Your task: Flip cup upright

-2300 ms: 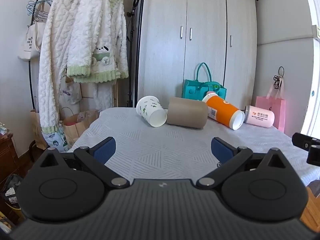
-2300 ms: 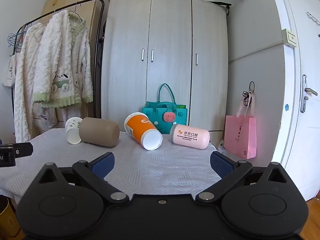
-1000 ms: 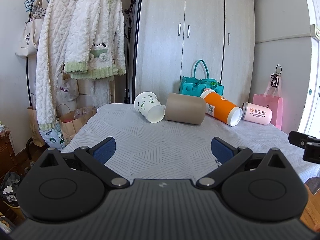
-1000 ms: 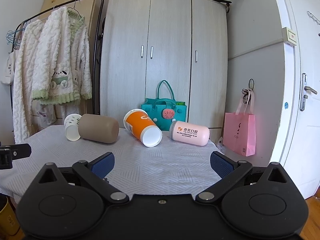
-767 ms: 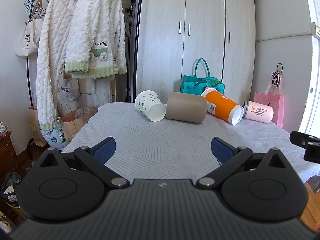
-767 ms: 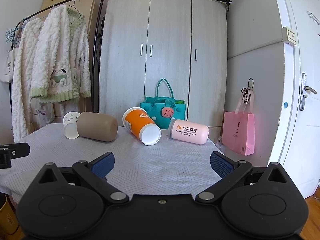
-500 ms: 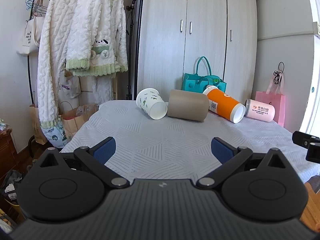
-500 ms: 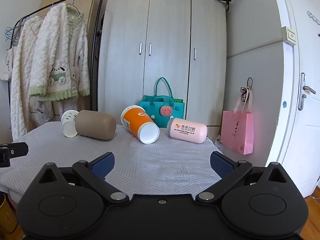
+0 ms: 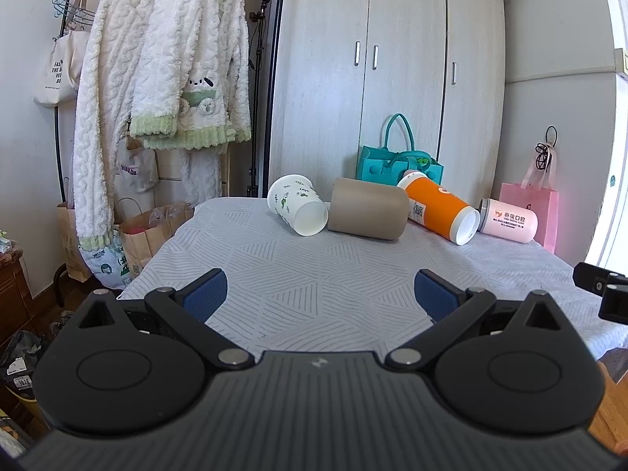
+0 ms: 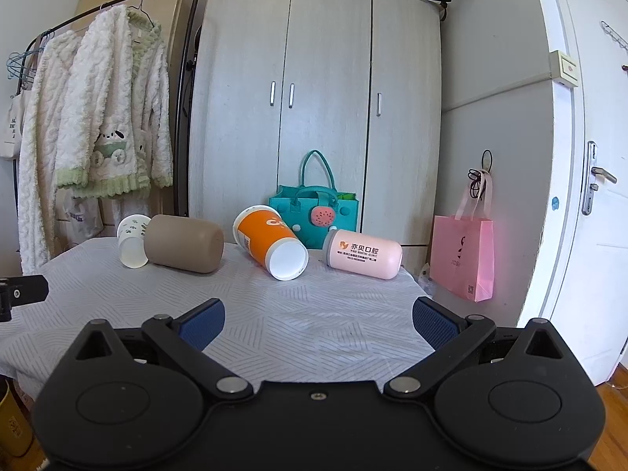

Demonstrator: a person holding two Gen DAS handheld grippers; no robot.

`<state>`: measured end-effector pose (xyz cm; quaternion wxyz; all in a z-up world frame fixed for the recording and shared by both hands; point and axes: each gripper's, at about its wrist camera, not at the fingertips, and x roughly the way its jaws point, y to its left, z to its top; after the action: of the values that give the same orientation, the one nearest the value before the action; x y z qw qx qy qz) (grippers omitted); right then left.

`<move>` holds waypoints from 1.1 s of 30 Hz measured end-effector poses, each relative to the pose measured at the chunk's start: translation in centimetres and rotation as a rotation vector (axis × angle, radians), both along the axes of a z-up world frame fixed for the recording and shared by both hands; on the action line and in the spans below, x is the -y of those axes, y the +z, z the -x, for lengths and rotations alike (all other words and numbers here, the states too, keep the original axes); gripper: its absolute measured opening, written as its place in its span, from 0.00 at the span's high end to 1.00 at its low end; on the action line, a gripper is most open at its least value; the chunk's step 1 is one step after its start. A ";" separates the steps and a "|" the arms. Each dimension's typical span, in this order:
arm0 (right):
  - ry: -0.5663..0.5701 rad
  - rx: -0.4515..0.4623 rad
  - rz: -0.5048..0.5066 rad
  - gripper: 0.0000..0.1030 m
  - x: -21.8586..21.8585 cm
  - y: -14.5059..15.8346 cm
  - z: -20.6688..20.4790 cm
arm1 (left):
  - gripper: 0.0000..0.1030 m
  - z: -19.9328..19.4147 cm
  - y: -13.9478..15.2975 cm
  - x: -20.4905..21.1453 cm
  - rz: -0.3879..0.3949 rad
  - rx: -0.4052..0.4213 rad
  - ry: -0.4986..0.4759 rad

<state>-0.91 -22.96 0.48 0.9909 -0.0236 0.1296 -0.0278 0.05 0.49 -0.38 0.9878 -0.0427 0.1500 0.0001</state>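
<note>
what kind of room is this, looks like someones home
Most likely a bedroom at home: a tall wardrobe along the back wall, fluffy pajamas hanging on a clothes rack, and four cups lying on a cloth-covered table.

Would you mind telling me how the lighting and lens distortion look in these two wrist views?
Left wrist view: daylight blows out the right edge by the door, and the wardrobe bows outward from the fisheye. Right wrist view: light is even, the cups on the table are sharp, and the door frame curves strongly; dark corners show the lens edge.
</note>
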 end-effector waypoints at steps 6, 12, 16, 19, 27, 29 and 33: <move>-0.001 -0.004 0.000 0.00 0.3 -0.1 -0.1 | 0.00 0.0 -0.1 0.0 0.000 0.000 0.001; -0.001 -0.015 0.001 0.00 0.2 -0.2 -0.5 | 0.00 -0.4 -0.2 0.1 0.000 -0.025 0.004; -0.002 -0.020 -0.010 0.00 0.2 0.0 -0.6 | 0.00 -0.9 -0.2 0.1 -0.001 -0.053 0.004; 0.003 -0.031 -0.018 0.00 0.4 0.3 -0.8 | 0.00 -1.4 0.2 0.2 -0.018 -0.093 0.006; 0.084 0.013 -0.022 0.00 1.7 1.8 -0.6 | 0.00 -3.1 0.9 -0.2 -0.019 -0.218 -0.081; 0.140 0.004 -0.039 0.00 2.4 2.4 -0.9 | 0.00 -3.7 1.5 -0.6 -0.019 -0.236 -0.107; 0.200 -0.041 -0.061 0.00 3.8 3.8 -2.3 | 0.00 -4.9 3.6 -2.2 -0.014 -0.237 -0.100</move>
<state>1.38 -26.78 4.33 0.9861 -0.0070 0.1477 0.0756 4.98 2.68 3.20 0.9621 -0.0280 0.2678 -0.0432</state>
